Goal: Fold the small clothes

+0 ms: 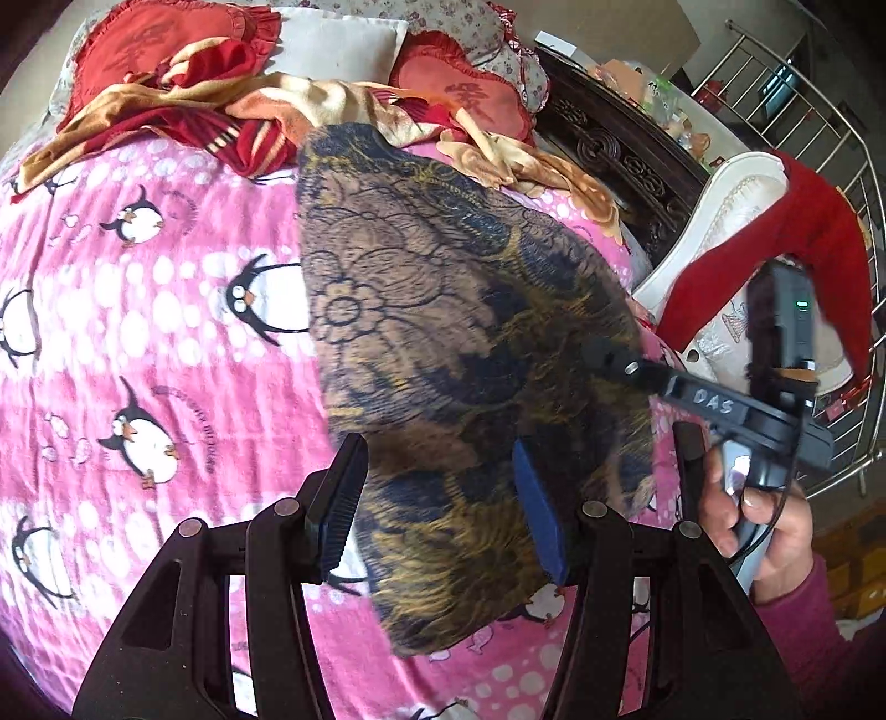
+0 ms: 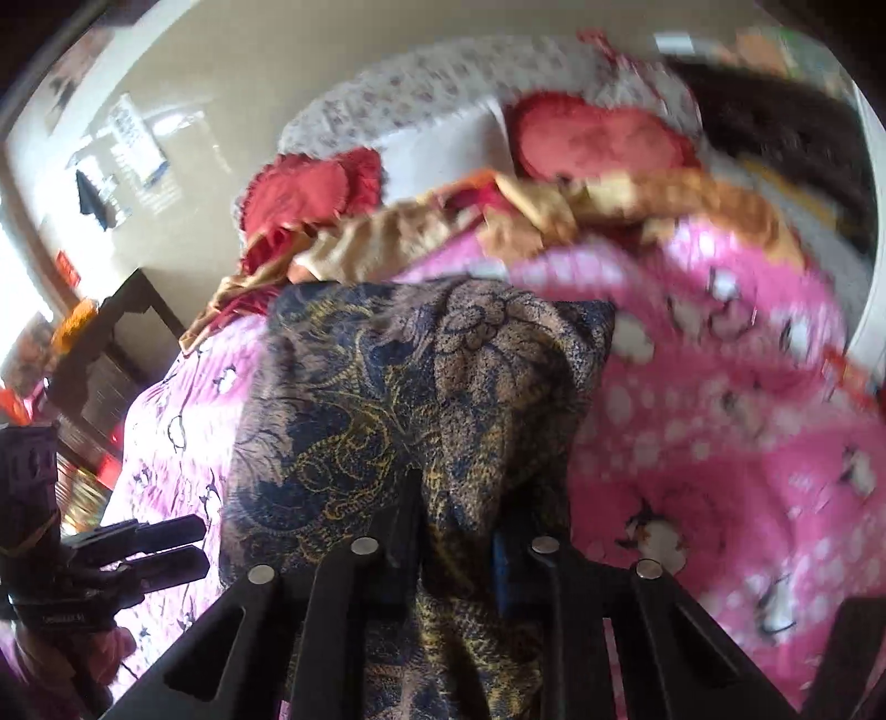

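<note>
**Patterned garment lifted over the penguin bedspread**

The dark floral garment [image 1: 443, 343] hangs above the pink penguin bedspread [image 1: 138, 332]. The right gripper [image 2: 454, 531] has its fingers pinched onto a bunched fold of it (motion blur softens that view). The left gripper [image 1: 443, 498] stands wide apart with nothing clamped, the cloth's lower part showing between its fingers. Red cushions [image 1: 166, 44] lie beyond.

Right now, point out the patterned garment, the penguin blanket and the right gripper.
patterned garment [image 1: 443, 310]: left wrist view, flat middle of the cloth.
penguin blanket [image 1: 138, 343]: left wrist view, bare pink area.
right gripper [image 2: 454, 531]: right wrist view, between fingers clamping cloth.
</note>
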A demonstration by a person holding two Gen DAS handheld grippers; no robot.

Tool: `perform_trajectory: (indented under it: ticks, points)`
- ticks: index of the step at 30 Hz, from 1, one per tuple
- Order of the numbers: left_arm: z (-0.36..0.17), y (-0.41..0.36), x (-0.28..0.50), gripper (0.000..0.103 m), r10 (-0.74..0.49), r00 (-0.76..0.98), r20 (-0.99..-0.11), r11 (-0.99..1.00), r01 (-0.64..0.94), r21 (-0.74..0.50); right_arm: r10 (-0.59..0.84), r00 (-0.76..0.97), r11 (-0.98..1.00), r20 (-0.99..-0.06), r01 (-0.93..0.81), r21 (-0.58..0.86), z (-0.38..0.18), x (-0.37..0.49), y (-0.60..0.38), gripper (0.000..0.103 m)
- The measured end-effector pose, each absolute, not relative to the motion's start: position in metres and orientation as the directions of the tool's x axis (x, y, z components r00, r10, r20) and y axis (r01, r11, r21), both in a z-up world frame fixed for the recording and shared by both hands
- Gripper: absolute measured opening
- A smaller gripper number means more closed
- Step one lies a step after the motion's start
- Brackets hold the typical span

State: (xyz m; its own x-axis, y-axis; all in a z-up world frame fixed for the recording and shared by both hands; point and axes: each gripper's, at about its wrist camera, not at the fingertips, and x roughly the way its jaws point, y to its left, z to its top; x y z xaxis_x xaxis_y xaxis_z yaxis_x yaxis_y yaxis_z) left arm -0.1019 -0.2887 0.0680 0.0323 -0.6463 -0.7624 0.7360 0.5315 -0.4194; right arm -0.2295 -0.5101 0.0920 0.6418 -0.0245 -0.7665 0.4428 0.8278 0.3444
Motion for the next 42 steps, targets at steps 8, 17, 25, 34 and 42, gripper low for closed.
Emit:
perform_trajectory:
  ticks: [8, 17, 25, 34, 42]
  points:
    - [0.067, -0.304, -0.089, 0.054, -0.590, 0.170, -0.789, 0.597, 0.751, -0.284, -0.123, 0.686, 0.787, -0.717, 0.507, 0.351, 0.119, -0.245, -0.530, 0.036]
    - [0.046, -0.328, -0.068, 0.063, -0.523, 0.221, -0.823, 0.653, 0.725, -0.220, -0.138, 0.613, 0.865, -0.778, 0.457, 0.207, 0.086, -0.161, -0.523, 0.036]
    - [0.044, -0.331, -0.065, 0.068, -0.515, 0.225, -0.827, 0.656, 0.725, -0.211, -0.090, 0.639, 0.817, -0.764, 0.485, 0.310, 0.084, -0.160, -0.548, 0.038]
    - [0.047, -0.332, -0.073, 0.068, -0.498, 0.259, -0.827, 0.664, 0.728, -0.172, -0.120, 0.650, 0.864, -0.750, 0.441, 0.243, 0.105, -0.222, -0.497, 0.038]
    - [0.049, -0.334, -0.081, 0.068, -0.483, 0.269, -0.833, 0.667, 0.729, -0.151, -0.113, 0.542, 0.836, -0.833, 0.505, 0.215, 0.053, -0.243, -0.496, 0.041]
